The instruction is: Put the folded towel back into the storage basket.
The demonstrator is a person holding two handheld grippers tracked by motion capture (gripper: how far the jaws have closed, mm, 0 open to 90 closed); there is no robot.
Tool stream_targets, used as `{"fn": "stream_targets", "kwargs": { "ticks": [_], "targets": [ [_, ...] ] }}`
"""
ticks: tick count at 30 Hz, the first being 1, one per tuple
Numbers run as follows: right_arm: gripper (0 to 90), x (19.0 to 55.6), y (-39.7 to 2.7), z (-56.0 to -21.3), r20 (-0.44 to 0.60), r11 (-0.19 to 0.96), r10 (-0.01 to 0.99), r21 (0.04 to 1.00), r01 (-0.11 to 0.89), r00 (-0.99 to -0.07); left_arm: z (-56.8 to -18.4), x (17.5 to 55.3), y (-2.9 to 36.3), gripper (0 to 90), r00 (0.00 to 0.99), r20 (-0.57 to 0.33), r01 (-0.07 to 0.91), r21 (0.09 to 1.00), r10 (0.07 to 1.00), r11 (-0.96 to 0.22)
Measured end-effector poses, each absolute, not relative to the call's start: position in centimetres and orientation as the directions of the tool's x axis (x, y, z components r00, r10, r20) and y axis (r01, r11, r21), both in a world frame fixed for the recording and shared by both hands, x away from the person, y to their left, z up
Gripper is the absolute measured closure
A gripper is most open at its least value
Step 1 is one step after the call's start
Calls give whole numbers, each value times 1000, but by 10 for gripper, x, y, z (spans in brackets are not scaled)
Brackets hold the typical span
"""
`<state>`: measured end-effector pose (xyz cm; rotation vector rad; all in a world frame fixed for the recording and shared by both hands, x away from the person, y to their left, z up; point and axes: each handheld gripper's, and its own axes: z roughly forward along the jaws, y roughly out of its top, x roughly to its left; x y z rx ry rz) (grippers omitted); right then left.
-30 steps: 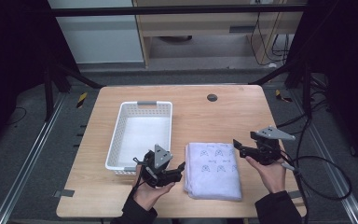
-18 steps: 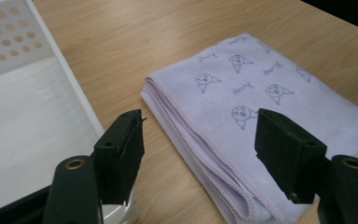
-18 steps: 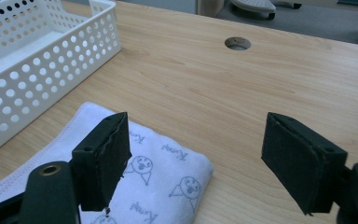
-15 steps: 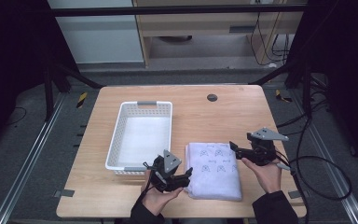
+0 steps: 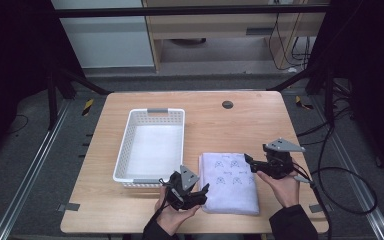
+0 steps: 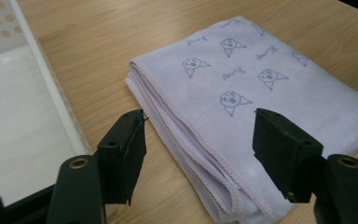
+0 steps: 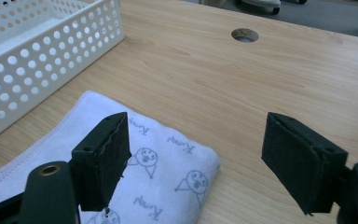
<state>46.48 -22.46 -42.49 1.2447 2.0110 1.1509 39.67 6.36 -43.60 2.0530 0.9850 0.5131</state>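
Up close, left gripper (image 6: pixel 198 158) view reveals folded towel's (image 6: pixel 261 102) stitched layered edges

My left tool (image 5: pixel 203 189): a black frame topped by a grey three-cornered plate. Along its own view, its two black jaws end in flat rectangular pads (image 6: pixel 132 149) with rough, slightly frayed edges, and each arm below carries a round brass-coloured rivet (image 6: pixel 79 163).

My right tool (image 5: pixel 248 160): the same black build, with a larger grey three-cornered plate on top and a black cable (image 5: pixel 347 187) trailing from it in a loop. Its pads (image 7: pixel 106 156) are thick, matte black blocks, with a brass-coloured rivet (image 7: pixel 49 170) on the arm.

My sleeves (image 5: pixel 292 222): dark, ending at the wrists.
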Motion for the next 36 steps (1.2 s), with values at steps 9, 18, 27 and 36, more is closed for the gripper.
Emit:
{"fn": "stream_targets", "kwargs": {
  "ticks": [9, 18, 27, 36],
  "targets": [
    [238, 468, -227, -436, 48, 200, 891, 850, 487, -451, -446, 394, 55, 335, 622, 25, 477, 781, 783, -404],
    [239, 473, -233, -449, 49, 198, 902, 835, 513, -429, -456, 393, 51, 337, 616, 19, 495, 768, 788, -406],
    [240, 474, -228, -454, 48, 210, 898, 827, 522, -437, -466, 394, 47, 336, 607, 16, 517, 751, 795, -410],
    [242, 477, -223, -462, 34, 236, 894, 812, 534, -446, -476, 396, 47, 331, 593, 2, 541, 740, 805, -400]
  ]
}}
